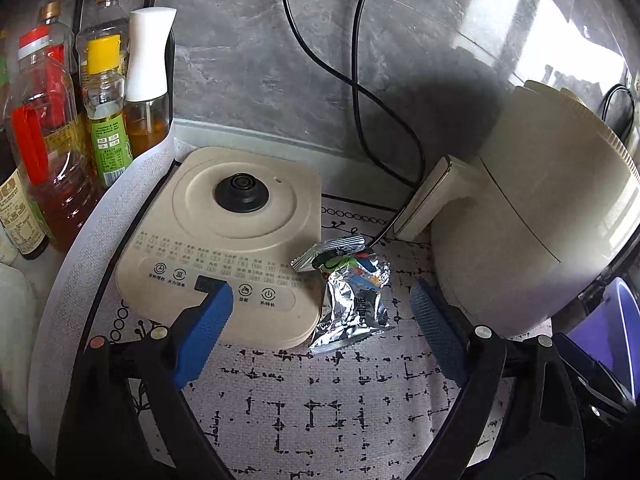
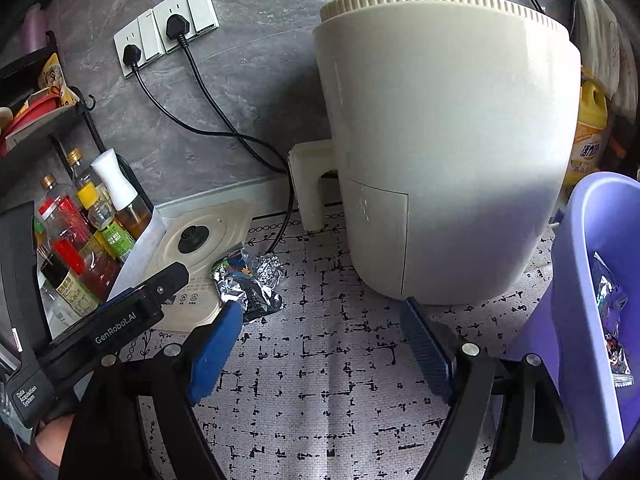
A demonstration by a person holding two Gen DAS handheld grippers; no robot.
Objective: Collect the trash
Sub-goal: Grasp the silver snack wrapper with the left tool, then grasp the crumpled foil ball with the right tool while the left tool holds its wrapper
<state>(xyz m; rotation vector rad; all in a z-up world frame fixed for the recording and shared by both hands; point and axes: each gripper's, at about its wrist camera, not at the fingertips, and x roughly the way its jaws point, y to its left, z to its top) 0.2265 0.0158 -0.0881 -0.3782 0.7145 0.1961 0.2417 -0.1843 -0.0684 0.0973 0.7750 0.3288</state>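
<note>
Both jaws stand wide apart and hold nothing: the left gripper [image 1: 320,344] and right gripper [image 2: 324,348] hover over the patterned mat [image 1: 320,420]. Just ahead, a crumpled foil wrapper [image 1: 352,300] lies on the mat, touching the cream kettle base [image 1: 224,236], near the white air fryer [image 2: 448,140]

Left gripper [image 1: 322,334] and right gripper [image 2: 322,354] each have black arms, silver screws and textured blue pads [image 1: 204,340]. White lettering reads "GenRobot.AI" and "Data Acquisition System". Bare skin shows beneath.
</note>
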